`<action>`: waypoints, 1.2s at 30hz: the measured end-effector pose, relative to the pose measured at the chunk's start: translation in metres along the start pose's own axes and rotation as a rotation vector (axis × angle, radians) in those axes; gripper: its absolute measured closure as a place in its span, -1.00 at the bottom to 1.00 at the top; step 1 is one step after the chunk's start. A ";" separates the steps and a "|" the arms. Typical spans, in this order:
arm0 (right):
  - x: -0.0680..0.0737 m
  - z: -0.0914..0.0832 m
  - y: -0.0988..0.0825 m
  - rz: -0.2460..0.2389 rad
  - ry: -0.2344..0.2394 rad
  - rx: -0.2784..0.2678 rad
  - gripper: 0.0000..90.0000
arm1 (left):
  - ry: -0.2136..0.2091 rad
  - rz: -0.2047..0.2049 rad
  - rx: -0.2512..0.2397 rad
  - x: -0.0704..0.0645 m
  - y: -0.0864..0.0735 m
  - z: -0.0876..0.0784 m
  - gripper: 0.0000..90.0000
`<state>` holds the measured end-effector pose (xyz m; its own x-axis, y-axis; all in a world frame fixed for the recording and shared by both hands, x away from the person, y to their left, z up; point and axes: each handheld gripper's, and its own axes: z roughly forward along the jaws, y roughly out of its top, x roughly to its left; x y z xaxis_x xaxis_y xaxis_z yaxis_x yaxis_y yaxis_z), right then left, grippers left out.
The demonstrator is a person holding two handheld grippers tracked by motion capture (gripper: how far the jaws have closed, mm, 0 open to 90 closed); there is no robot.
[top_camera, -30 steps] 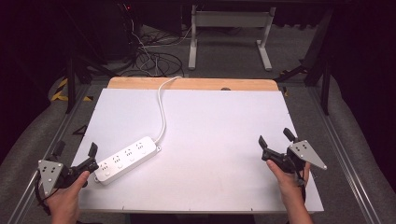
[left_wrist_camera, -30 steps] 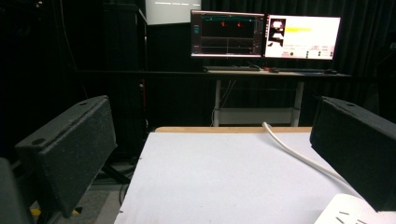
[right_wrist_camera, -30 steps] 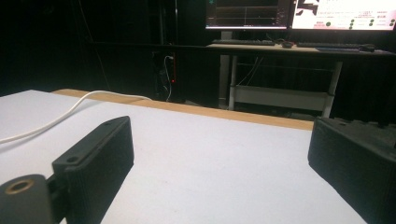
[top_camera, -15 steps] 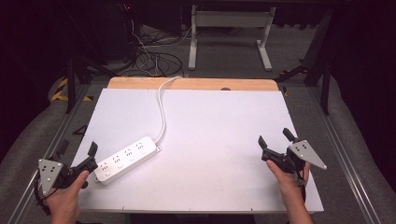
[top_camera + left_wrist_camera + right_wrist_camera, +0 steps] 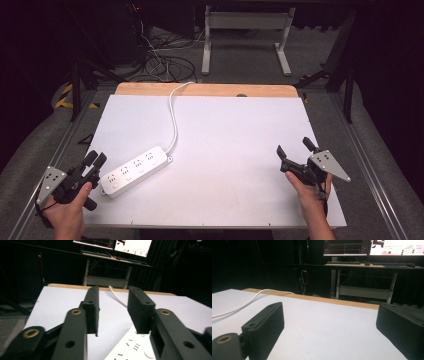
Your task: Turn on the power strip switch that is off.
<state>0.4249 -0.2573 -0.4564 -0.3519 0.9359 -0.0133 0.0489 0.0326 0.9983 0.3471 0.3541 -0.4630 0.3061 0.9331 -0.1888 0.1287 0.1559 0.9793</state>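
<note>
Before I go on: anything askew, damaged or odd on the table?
Nothing stands out. The white power strip lies flat but diagonal near the left gripper, its cord trailing off the table's far edge. Both grippers are open and empty, the right gripper over bare tabletop.

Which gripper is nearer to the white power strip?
Left. The left gripper sits just beside the power strip's near end; the right gripper is far across the table.
</note>
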 end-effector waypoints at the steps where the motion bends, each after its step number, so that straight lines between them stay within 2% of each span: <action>1: 0.000 0.000 0.000 0.001 0.003 -0.002 -0.81 | -0.007 -0.004 -0.005 -0.001 0.000 0.000 0.48; 8: 0.001 0.000 0.000 0.003 0.006 0.000 -0.81 | -0.034 0.026 -0.040 -0.006 0.002 0.000 0.60; 10: 0.000 0.000 0.000 0.002 0.007 0.001 -0.80 | -0.025 0.053 -0.033 -0.007 0.004 -0.001 0.74; 16: 0.000 0.000 0.000 0.003 0.007 0.005 -0.80 | -0.025 0.077 -0.029 -0.011 0.009 0.000 1.00; 22: 0.000 0.000 0.000 0.005 0.009 0.009 -0.79 | -0.053 0.086 -0.006 -0.015 0.012 0.003 1.00; 25: -0.001 0.000 0.000 0.007 0.010 0.012 -0.79 | -0.044 0.092 0.000 -0.015 0.014 0.004 1.00; 36: -0.003 0.000 -0.002 0.008 0.018 0.025 -0.77 | -0.060 0.093 0.033 -0.022 0.018 0.010 1.00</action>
<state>0.4260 -0.2599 -0.4584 -0.3682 0.9298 -0.0041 0.0753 0.0342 0.9966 0.3516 0.3329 -0.4415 0.3742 0.9216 -0.1027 0.1280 0.0583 0.9901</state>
